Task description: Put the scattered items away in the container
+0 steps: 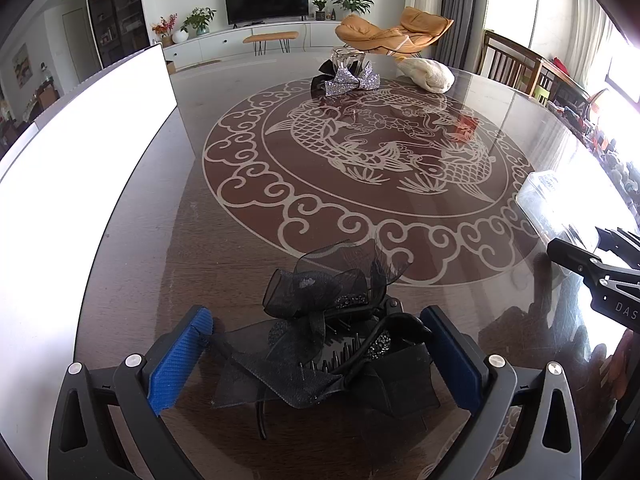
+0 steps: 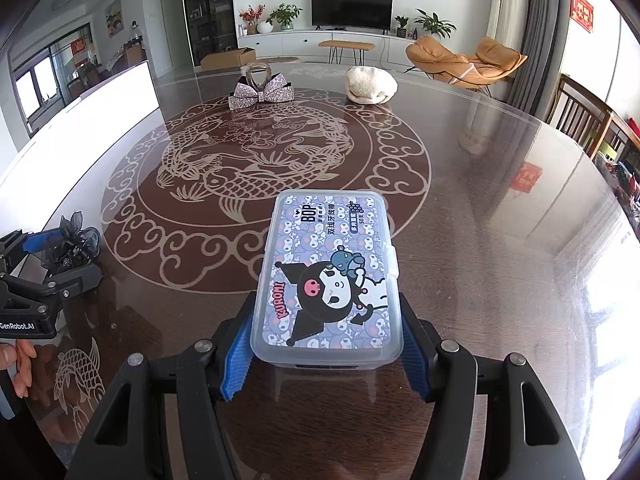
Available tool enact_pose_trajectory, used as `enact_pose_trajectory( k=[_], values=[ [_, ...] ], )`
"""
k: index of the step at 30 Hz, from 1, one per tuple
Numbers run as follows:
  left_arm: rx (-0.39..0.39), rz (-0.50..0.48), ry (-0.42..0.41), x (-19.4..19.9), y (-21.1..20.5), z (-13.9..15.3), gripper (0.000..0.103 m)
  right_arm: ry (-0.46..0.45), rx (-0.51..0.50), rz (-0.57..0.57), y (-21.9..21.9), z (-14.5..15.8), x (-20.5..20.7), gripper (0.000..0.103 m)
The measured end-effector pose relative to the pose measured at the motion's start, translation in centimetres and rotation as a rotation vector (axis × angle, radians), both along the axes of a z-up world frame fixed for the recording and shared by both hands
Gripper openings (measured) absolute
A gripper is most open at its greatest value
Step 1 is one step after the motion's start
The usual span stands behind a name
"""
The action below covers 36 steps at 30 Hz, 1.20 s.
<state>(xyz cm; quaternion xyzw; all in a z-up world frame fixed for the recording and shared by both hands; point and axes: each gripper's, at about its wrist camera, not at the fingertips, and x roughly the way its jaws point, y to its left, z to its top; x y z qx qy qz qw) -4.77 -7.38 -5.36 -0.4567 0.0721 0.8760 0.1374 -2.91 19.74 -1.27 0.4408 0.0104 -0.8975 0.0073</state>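
A black mesh hair claw clip [image 1: 328, 332] lies on the glass table between the blue pads of my left gripper [image 1: 316, 356], which is open around it, pads apart from it. My right gripper [image 2: 326, 344] is shut on a clear plastic box [image 2: 328, 276] with a purple cartoon lid, held just above the table. The box also shows at the right edge of the left wrist view [image 1: 560, 204]. A silver sequin bow [image 1: 352, 80] lies at the far side of the table, with a clear clip behind it; it also shows in the right wrist view [image 2: 262, 92].
A cream cloth bundle [image 2: 370, 86] lies at the far side. A white board [image 1: 80, 152] stands along the table's left edge. Chairs [image 2: 580, 116] stand at the right. The round table [image 1: 400, 216] has a fish pattern in its middle.
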Motion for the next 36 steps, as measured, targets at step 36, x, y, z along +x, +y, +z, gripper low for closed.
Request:
enact_pose_trajectory(
  k=[36],
  values=[
    [0.001,-0.001,0.0,-0.04,0.05,-0.06,0.103,-0.004,-0.006,0.006,0.07,-0.08,-0.33,0.065]
  ],
)
